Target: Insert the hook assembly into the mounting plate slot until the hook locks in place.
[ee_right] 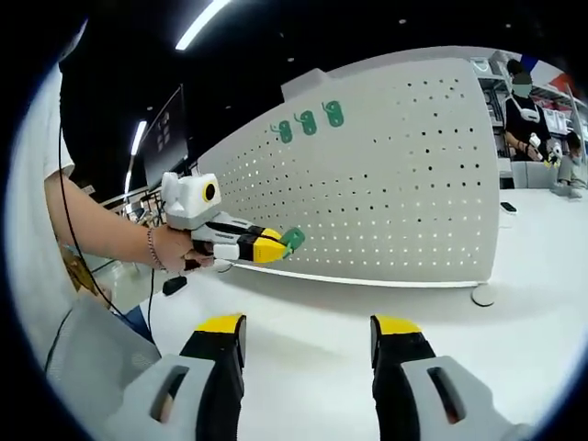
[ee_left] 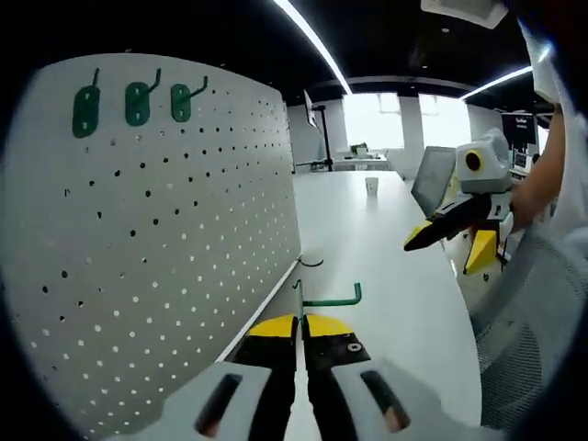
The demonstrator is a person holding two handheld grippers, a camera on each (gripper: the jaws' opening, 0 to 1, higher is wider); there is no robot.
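Observation:
A white pegboard [ee_left: 165, 239] stands upright on the white table, with three green hooks [ee_left: 136, 103] hung along its top edge. My left gripper [ee_left: 300, 322] is shut on another green hook [ee_left: 331, 300], held low in front of the board's lower corner. The right gripper view shows that left gripper [ee_right: 266, 246] in a person's hand, the green hook [ee_right: 292, 239] at its tip close to the pegboard [ee_right: 404, 175]. My right gripper [ee_right: 308, 331] stands open and holds nothing, over the table. It hangs apart at the right in the left gripper view [ee_left: 450, 248].
The white table [ee_left: 386, 248] runs on past the board, with a small cup [ee_left: 371, 185] and a laptop [ee_left: 432, 179] far back. A small dark hook-like item [ee_left: 310, 264] lies by the board's end. The pegboard's round foot [ee_right: 480, 294] rests on the table. People stand at the far right [ee_right: 524, 101].

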